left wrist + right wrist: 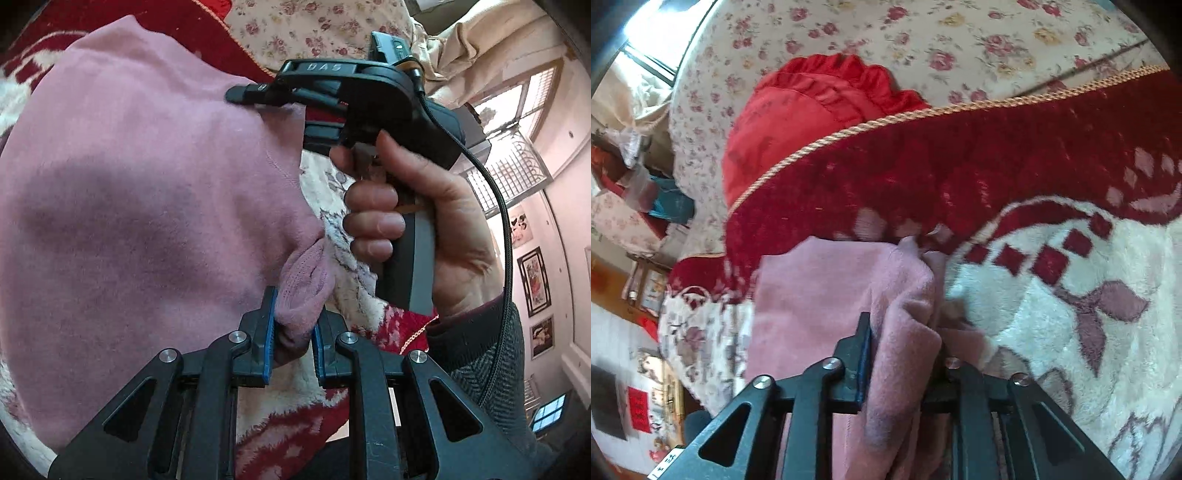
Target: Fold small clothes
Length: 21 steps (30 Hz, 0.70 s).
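The pink garment (140, 192) fills the left of the left wrist view, blocking passage there. The right tongs (243, 94) and hand (424, 221) crowd its upper right. In the right wrist view, blanket (1071, 314) lies bare at right; a red cushion (798, 122) blocks the upper left.

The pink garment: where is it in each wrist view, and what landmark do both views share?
Left wrist: pink garment fills the left half; a bunched corner sits between the left gripper pads.
Right wrist: it lies lower centre, running between the right gripper fingers.
Shared landmark: the red-and-white plush blanket under it.
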{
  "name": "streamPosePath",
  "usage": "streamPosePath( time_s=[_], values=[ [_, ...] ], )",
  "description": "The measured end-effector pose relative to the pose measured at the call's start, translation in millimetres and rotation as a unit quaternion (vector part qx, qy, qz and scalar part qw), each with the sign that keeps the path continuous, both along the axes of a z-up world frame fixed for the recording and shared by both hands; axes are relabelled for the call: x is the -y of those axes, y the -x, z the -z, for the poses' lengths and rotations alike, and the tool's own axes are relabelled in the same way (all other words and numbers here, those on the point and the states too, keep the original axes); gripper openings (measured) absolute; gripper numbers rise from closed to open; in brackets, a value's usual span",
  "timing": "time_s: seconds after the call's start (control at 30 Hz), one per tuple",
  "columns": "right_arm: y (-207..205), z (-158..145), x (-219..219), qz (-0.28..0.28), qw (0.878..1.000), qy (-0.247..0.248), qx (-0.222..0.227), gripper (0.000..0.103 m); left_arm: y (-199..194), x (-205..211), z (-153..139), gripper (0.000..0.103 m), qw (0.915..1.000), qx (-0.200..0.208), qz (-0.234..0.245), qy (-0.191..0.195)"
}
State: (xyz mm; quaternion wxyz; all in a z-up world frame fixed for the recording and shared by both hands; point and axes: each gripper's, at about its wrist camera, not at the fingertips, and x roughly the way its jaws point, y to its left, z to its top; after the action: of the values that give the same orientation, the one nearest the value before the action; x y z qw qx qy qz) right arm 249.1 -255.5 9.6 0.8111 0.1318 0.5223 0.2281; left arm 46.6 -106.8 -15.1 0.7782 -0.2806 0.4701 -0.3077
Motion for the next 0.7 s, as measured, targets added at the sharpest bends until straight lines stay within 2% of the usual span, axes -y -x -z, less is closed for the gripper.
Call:
streamPosePath(
  time_s=[0.1, 0.2, 0.23, 0.27, 0.37, 0.47, 0.57, 0.6, 0.63, 0.7],
  values=[
    [1, -11, 11, 0.03, 0.999, 0.025, 0.032, 0.029, 9, -2, -4, 0.015, 0.9999, 0.0, 0.01, 0.003],
    [9, -31, 30, 0.08, 0.992, 0.055, 0.076, 0.029, 24, -5, -10, 0.024, 0.9994, -0.001, 0.031, 0.012],
    [13, -37, 35, 0.089, 0.991, 0.057, 0.087, 0.029, 31, -6, -14, 0.03, 0.9991, 0.0, 0.04, 0.016],
    [20, -45, 38, 0.092, 0.989, 0.054, 0.099, 0.029, 37, -8, -17, 0.033, 0.9988, 0.001, 0.046, 0.018],
    [49, -65, 35, 0.064, 0.989, 0.036, 0.125, 0.029, 54, -23, -29, 0.034, 0.9981, 0.021, 0.057, 0.013],
    [92, -78, 17, 0.0, 0.99, 0.028, 0.141, 0.029, 56, -59, -41, 0.034, 0.9984, 0.047, 0.009, -0.032],
    [136, -75, -12, -0.069, 0.985, 0.053, 0.146, 0.029, 33, -88, -52, 0.032, 0.9942, 0.063, -0.047, -0.073],
    [147, -71, -17, -0.072, 0.985, 0.065, 0.141, 0.029, 25, -89, -54, 0.031, 0.9923, 0.071, -0.048, -0.09],
    [153, -65, -19, -0.07, 0.986, 0.072, 0.135, 0.029, 15, -86, -51, 0.024, 0.9905, 0.069, -0.038, -0.112],
    [166, -51, -20, -0.066, 0.989, 0.071, 0.11, 0.029, 6, -81, -34, 0.022, 0.985, 0.057, -0.038, -0.158]
  ],
)
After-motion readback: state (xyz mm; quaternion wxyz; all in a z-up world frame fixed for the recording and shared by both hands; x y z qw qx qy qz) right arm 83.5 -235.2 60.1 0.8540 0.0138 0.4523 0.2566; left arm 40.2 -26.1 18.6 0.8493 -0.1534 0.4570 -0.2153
